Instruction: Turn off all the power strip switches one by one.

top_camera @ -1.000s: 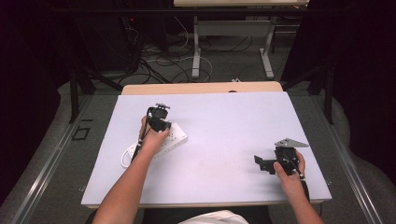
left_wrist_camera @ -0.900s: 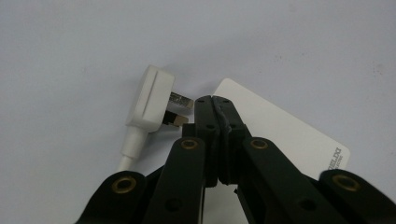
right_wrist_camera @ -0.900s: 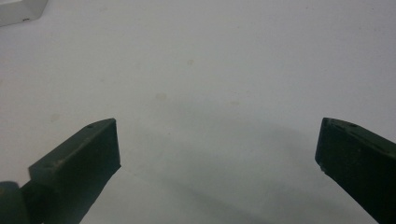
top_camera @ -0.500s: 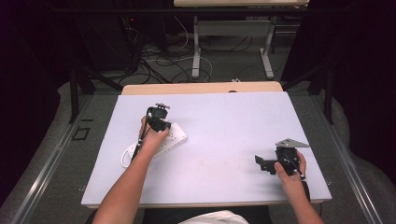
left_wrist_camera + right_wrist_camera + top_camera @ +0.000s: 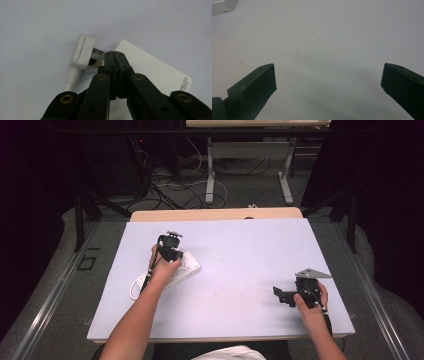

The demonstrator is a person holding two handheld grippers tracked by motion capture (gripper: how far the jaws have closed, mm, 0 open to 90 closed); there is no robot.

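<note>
**Left gripper clenched at the power strip, right gripper spread wide over bare surface**

At the left of the high view, the left gripper (image 5: 170, 247) sits over the white power strip (image 5: 186, 266), which lies on the pale surface (image 5: 240, 255) a little left of centre, with its white cable (image 5: 136, 287) looped toward the near-left. In the left gripper view the two black jaws are pressed flat together with nothing between them, their tips resting at the corner of the power strip (image 5: 155, 72). Just left of the tips lies the white plug (image 5: 81, 52), its metal prongs pointing toward the jaws and very close to them; whether they touch cannot be told. The plug's cord runs down toward the lower edge.

Farther right, well apart from the strip, the right gripper (image 5: 282, 295) is held low near the front-right corner of the surface. In the right gripper view its jaws stand wide apart, released, with only bare surface between them.
</note>
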